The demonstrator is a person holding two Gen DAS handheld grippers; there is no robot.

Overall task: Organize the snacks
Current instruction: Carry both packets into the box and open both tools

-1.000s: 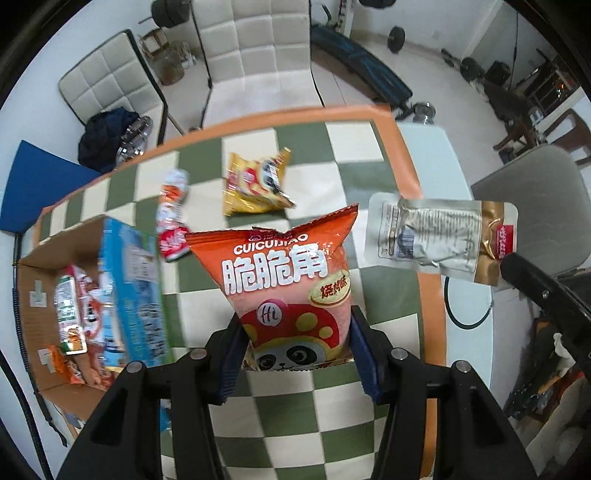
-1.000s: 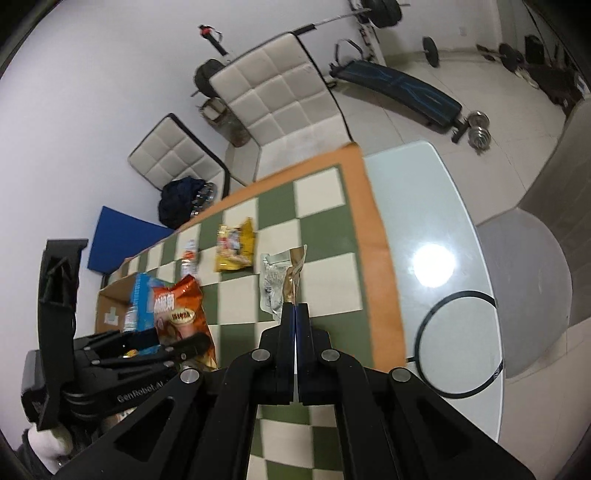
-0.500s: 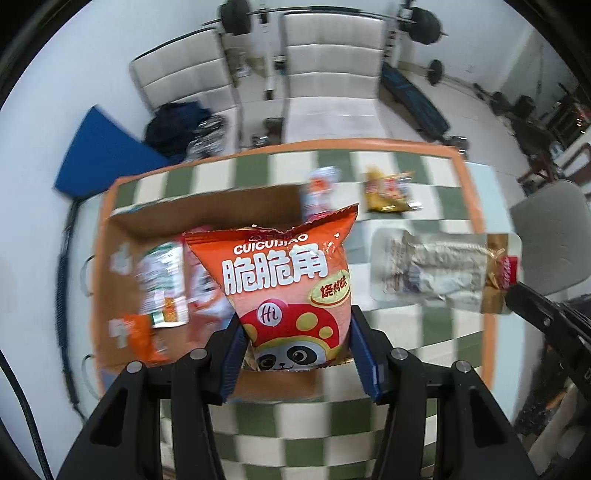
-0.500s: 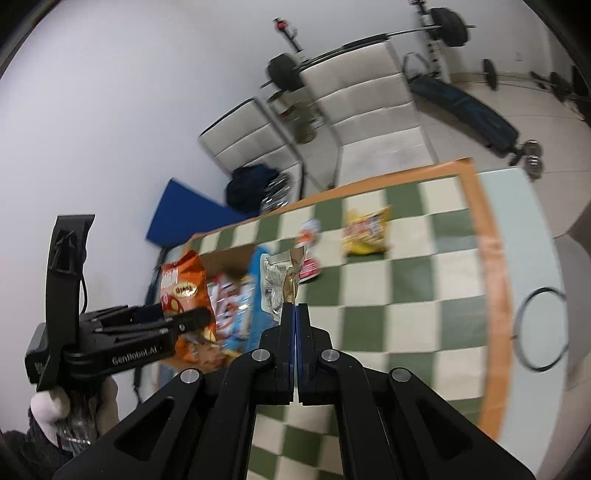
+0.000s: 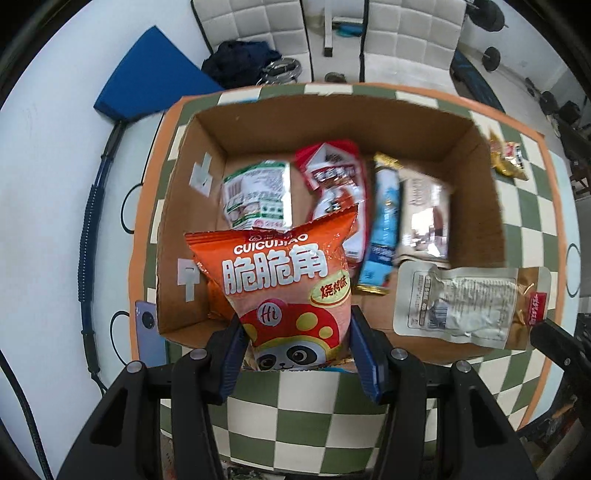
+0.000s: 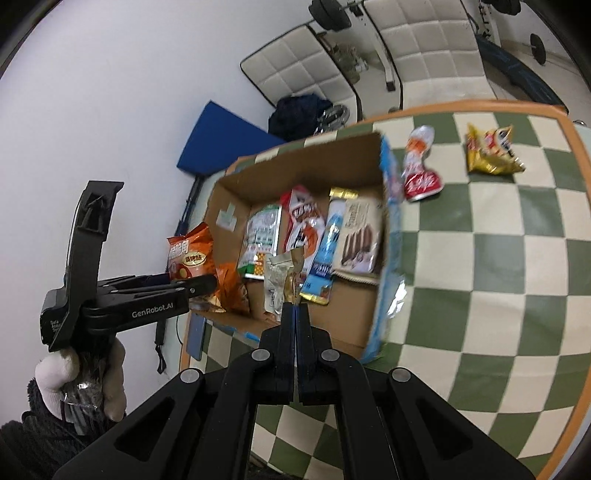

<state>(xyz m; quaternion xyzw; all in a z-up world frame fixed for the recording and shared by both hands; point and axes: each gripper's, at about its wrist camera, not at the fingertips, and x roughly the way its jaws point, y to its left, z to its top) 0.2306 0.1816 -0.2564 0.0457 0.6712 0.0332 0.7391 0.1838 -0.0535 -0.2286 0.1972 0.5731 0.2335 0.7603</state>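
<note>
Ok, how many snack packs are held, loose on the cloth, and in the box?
Held: 2, orange bag, silver pouch
Loose on cloth: 2, red pack, yellow pack
In box: 5 visible, green pack, red-white pack, blue pack, beige pack, orange pack
Total: 9

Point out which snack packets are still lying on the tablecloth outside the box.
Two: the red and white packet lying just beside the cardboard box, and the gold packet farther out. All the others are in the box or held in grippers.

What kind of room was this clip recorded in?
Probably a home room that doubles as a gym: a table with a checked green and cream tablecloth, white padded chairs beside it, and a barbell and weight bench on the floor behind.
</note>
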